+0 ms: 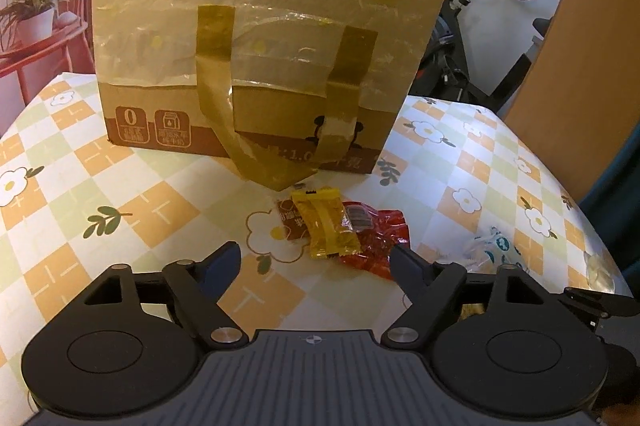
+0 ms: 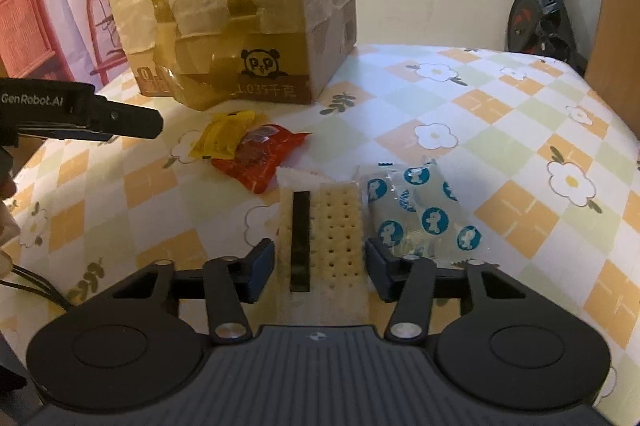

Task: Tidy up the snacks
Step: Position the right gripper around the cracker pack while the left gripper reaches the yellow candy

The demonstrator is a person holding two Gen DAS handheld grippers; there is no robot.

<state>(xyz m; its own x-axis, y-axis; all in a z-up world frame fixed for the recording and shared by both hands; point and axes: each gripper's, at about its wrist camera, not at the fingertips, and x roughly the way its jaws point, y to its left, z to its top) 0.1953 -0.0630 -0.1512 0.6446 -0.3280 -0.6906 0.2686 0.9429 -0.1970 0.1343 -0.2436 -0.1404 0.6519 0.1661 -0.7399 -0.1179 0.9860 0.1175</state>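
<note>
While straddling a flat clear-wrapped packet of pale dotted crackers [image 2: 340, 226] with a black stripe, right gripper [image 2: 320, 254] angled down at the table. Jaws apart, one pad at each long edge of the packet; cannot tell whether pads press the wrapper. Packet flat on the cloth, not lifted.

Just right of those jaws: clear crinkled packet with blue round emblems [image 2: 420, 214], touching the cracker packet's right side.

Left gripper [image 1: 316, 250] also tilted downward, jaws wide apart, nothing between the pads. Ahead of its fingertips: small yellow foil sachet [image 1: 328, 226] lying across a crumpled red foil packet [image 1: 376, 238], right fingertip just beside the red one. Small brown printed sachet [image 1: 290, 222] tucked against the yellow one's left.

Behind the pile: large brown cardboard box [image 1: 260, 5] wrapped in clear plastic and yellowish tape, panda mark low on its front, upright.

Underneath everything: checked orange-green-white tablecloth with flowers [image 2: 500, 145].
</note>
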